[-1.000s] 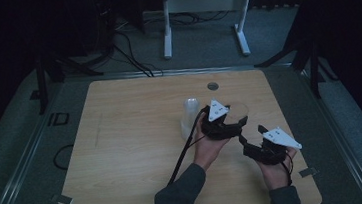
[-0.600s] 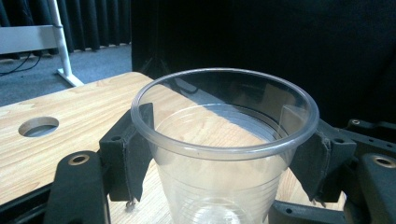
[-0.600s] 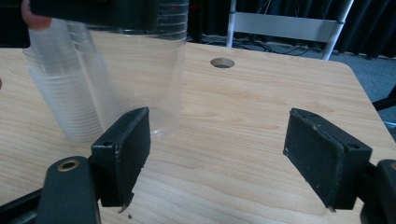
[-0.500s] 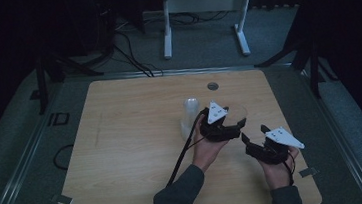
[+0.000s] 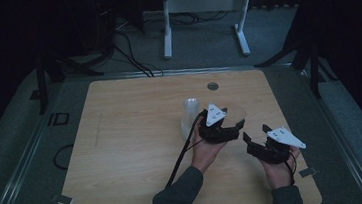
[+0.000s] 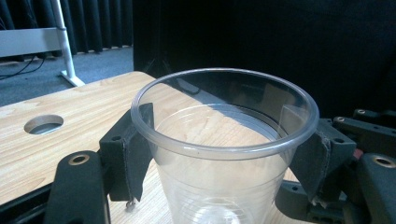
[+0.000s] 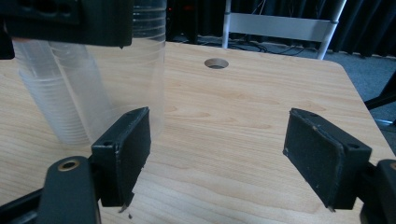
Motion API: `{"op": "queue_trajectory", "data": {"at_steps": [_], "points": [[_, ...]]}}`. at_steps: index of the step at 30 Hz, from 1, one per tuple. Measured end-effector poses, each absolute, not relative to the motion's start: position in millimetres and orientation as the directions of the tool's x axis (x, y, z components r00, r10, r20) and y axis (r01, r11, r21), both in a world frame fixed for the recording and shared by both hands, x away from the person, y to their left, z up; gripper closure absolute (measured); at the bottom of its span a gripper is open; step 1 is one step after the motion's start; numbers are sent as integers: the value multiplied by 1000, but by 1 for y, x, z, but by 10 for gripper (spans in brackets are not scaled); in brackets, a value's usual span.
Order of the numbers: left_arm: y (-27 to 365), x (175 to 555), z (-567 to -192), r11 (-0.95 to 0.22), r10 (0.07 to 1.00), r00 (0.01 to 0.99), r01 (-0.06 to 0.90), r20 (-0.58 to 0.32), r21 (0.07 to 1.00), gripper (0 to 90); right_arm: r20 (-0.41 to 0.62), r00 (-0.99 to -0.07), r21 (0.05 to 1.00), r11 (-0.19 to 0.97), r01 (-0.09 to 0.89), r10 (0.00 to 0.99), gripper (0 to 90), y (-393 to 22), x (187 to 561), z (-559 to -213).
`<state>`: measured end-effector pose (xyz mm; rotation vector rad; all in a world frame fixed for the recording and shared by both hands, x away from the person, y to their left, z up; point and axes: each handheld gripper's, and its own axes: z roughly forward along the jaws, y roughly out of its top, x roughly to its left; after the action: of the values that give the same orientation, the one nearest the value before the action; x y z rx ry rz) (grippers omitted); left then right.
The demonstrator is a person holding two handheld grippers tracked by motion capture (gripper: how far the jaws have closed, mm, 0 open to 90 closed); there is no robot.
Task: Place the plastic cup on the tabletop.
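Observation:
A clear plastic cup [image 6: 224,186] stands upright between the pads of my left gripper [image 6: 224,154], which is shut on it just under the rim. In the high view that gripper [image 5: 234,118] is right of table centre, pointing right with the faint cup [image 5: 236,111] in its jaws. A stack of clear cups [image 5: 190,115] stands on the table just left of it. My right gripper [image 5: 256,132] sits lower right, open. In its own view the right gripper [image 7: 219,126] has bare wood between its pads, with the stack [image 7: 51,98] and the held cup [image 7: 144,60] at upper left.
The wooden table [image 5: 122,138] has a round cable hole [image 5: 212,86] near its far edge. A white metal stand [image 5: 204,2] is on the floor beyond. Cables trail from the left gripper toward the near edge. Dark floor surrounds the table.

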<state>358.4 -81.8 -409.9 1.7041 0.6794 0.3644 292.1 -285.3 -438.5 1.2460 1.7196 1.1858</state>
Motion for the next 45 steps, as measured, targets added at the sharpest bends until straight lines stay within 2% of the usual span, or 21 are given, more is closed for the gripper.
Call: {"op": "queue_trajectory", "data": {"at_steps": [45], "points": [[-74, 350, -427, -136, 630, 772, 213, -81, 968, 288, -17, -281, 941, 111, 320, 960, 228, -288, 292, -438]]}}
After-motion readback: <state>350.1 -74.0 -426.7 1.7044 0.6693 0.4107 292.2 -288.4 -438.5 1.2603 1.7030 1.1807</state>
